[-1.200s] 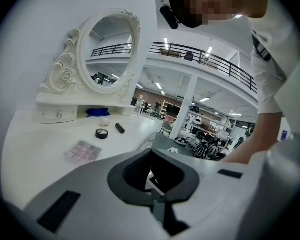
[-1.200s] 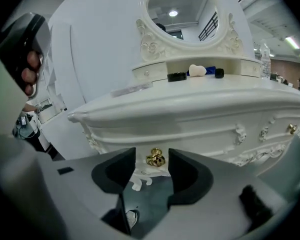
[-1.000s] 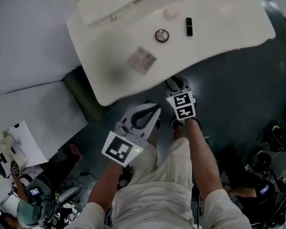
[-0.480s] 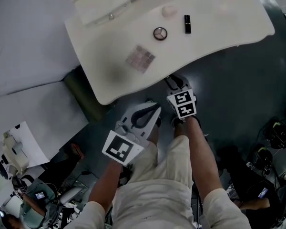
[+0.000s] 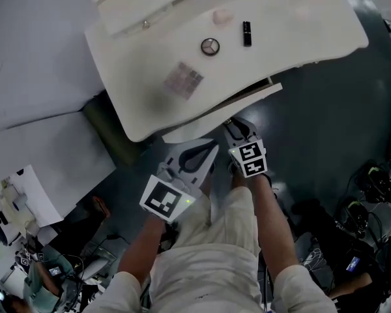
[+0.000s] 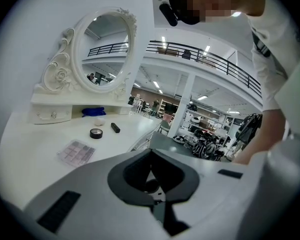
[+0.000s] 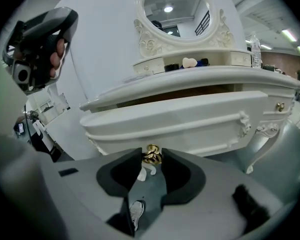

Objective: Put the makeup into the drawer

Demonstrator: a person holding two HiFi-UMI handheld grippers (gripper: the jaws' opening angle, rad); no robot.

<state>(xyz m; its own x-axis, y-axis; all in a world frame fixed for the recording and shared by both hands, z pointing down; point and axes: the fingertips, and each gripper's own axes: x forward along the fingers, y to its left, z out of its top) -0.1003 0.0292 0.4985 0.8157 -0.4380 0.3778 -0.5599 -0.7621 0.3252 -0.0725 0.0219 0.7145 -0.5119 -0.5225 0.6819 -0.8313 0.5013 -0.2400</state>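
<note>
Between the right gripper's (image 7: 151, 160) fingers, the drawer's (image 7: 180, 119) gold knob (image 7: 152, 154), pinched as the jaws just closed, palette (image 5: 183, 80), compact (image 5: 209, 46), lipstick (image 5: 247, 33) well beyond on the tabletop (image 5: 293, 25), left gripper's (image 6: 151, 153) fingers pressed together.

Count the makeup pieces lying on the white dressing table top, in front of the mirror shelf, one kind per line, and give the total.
Eyeshadow palette: 1
Round compact: 1
Black tube: 1
Pale pink puff: 1
Total: 4
</note>
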